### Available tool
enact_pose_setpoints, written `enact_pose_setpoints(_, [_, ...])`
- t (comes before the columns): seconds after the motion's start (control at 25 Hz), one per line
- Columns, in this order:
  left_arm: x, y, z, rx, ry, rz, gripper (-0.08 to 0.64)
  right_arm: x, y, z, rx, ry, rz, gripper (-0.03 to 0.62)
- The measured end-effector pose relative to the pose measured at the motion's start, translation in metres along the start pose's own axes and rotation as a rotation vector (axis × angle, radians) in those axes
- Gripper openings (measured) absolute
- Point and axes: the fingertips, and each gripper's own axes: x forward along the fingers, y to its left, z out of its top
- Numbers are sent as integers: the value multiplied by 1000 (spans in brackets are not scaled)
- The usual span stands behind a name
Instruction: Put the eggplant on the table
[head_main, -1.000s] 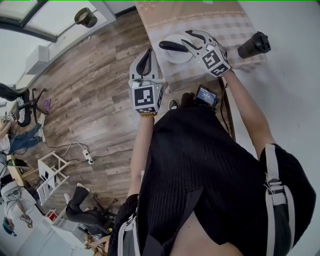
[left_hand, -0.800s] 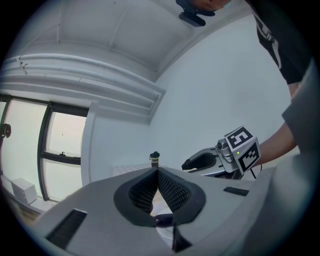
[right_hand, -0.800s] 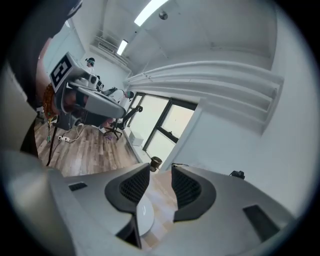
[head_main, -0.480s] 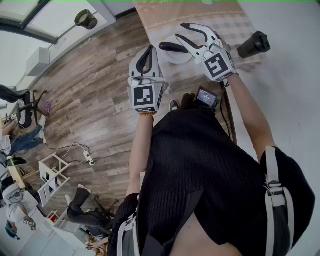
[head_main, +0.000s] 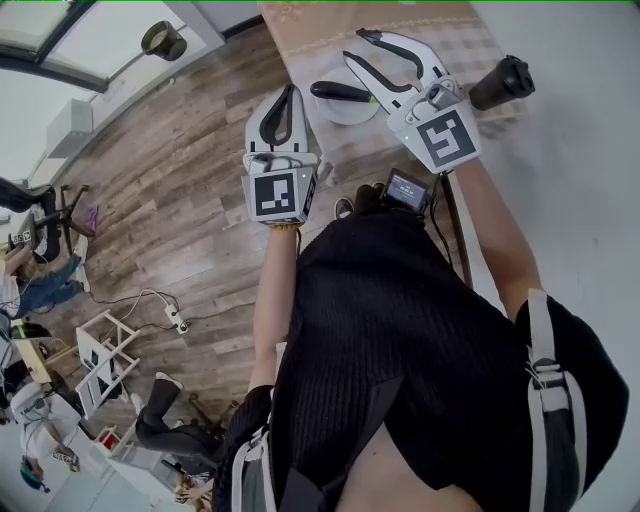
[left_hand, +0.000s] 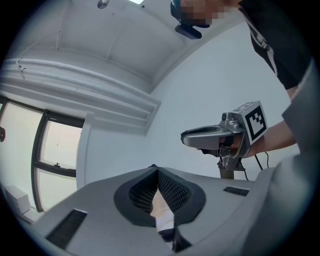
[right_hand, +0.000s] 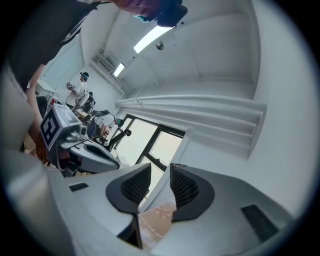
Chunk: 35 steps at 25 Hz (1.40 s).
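Note:
The dark eggplant (head_main: 337, 91) lies on a white plate (head_main: 352, 111) on the cloth-covered table (head_main: 455, 35). My right gripper (head_main: 354, 46) hangs above and just right of the plate, apart from the eggplant. Its jaws are open with nothing between them, and they have just been closing a little. In the right gripper view that gripper (right_hand: 160, 173) points level at a wall and window, with a strip of tablecloth (right_hand: 159, 216) below. My left gripper (head_main: 291, 92) is held over the floor left of the table, jaws shut and empty. The left gripper view shows its pads (left_hand: 167, 187) meeting.
A black cup (head_main: 504, 80) stands at the table's right edge. A small device with a screen (head_main: 407, 188) is at the person's chest. A wood floor (head_main: 180, 200) lies to the left, with a shelf unit (head_main: 100, 350), cables and chairs. People stand far off in the right gripper view.
My right gripper has risen up and away from the plate, with its jaws a little narrower. The left gripper has lifted slightly. The eggplant stays on the plate.

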Motion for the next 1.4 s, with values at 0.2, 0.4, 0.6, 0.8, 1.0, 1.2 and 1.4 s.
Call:
enact_pose_setpoints(0.2, [-2, -7, 15, -1, -56, -15, -11, -8, 4, 9, 42, -105, -3, 100])
enact_pose_setpoints(0.4, [0, -8, 17, 6, -64, -19, -11, -14, -1, -5, 162, -107, -54, 87])
enact_pose_setpoints(0.6, [2, -9, 13, -2, -55, -15, -11, -21, -2, -30, 239, -55, -88, 81])
enact_pose_setpoints(0.8, [1, -11, 6, -8, -35, -11, -11, -31, 5, -44, 275, -42, -94, 81])
enact_pose_setpoints(1.0, [2, -17, 2, -23, -34, -21, -11, -35, 16, -59, 280, -13, -91, 81])
enact_pose_setpoints(1.2, [2, -15, -2, -22, -30, -13, -11, -41, 21, -73, 337, 11, -101, 81])
enact_pose_setpoints(1.4, [0, -19, -14, -13, 12, -17, -11, -46, 24, -85, 369, 33, -109, 81])
